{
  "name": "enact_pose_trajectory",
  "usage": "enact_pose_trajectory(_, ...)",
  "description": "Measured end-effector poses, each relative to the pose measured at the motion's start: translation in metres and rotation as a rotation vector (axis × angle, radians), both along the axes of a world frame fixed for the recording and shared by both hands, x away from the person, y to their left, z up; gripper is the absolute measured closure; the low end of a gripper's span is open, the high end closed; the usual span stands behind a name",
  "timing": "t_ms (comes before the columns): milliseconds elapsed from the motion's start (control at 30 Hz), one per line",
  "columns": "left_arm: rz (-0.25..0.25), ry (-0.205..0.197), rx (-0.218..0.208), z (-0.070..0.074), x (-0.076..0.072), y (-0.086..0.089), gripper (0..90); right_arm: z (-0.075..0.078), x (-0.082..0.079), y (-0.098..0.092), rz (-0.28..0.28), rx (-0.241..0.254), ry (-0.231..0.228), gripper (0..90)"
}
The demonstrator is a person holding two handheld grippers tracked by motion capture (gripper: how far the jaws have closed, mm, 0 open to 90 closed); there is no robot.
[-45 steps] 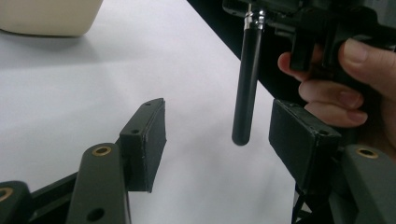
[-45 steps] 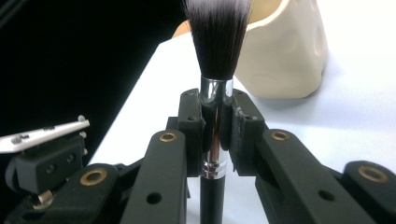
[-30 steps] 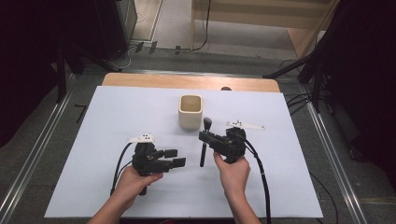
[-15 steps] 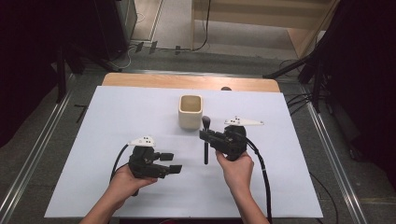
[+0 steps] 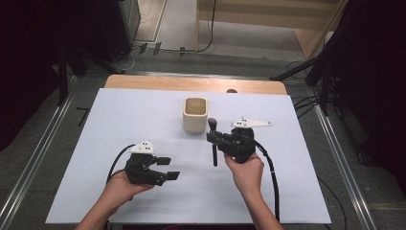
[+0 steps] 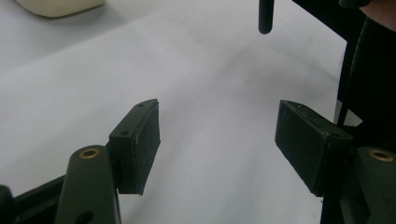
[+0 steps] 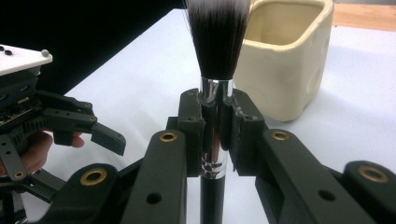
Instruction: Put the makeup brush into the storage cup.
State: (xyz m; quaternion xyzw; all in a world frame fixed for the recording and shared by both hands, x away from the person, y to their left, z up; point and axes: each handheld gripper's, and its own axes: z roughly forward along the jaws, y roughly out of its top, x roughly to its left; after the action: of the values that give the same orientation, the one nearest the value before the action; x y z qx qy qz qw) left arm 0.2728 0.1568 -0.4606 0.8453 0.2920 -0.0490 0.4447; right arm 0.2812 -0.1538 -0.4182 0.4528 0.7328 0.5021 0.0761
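A makeup brush (image 5: pixel 214 153) with a black handle, silver ferrule and dark bristles (image 7: pixel 215 42) is held by my right gripper (image 5: pixel 214 139), shut on the ferrule (image 7: pixel 215 126). The bristle end points toward a cream square cup (image 5: pixel 195 115), which stands just beyond it (image 7: pixel 285 56). My left gripper (image 5: pixel 168 168) rests low over the white sheet at the front left, jaws open with nothing between them (image 6: pixel 217 140). The brush's handle tip (image 6: pixel 265 16) hangs ahead of those open jaws. The left gripper (image 7: pixel 93 133) also appears beyond the brush in the right gripper view.
A white sheet (image 5: pixel 119 120) covers the table, with a wooden edge (image 5: pixel 191 84) at the far side. Cables (image 5: pixel 273 177) trail from both grippers toward the front edge. Metal rails (image 5: pixel 335 143) and dark floor flank the table.
The left gripper has shifted slightly left and toward the front edge. The brush in the right gripper has tilted a little, its handle end swinging right.
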Motion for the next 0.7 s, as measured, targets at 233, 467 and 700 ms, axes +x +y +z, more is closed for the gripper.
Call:
enact_pose_trajectory(233,-0.016,-0.077,0.007,0.003,-0.003,0.007,29.3,0.009,0.002,-0.003,0.016,-0.017,-0.035,77.7)
enact_pose_trajectory(467,-0.029,-0.132,0.043,0.002,-0.004,0.015,27.3,0.013,0.007,-0.007,0.017,-0.012,-0.04,77.7)
enact_pose_trajectory(700,-0.038,-0.193,0.062,0.0,-0.005,0.024,26.6,0.017,0.012,-0.006,0.022,-0.01,-0.045,77.7)
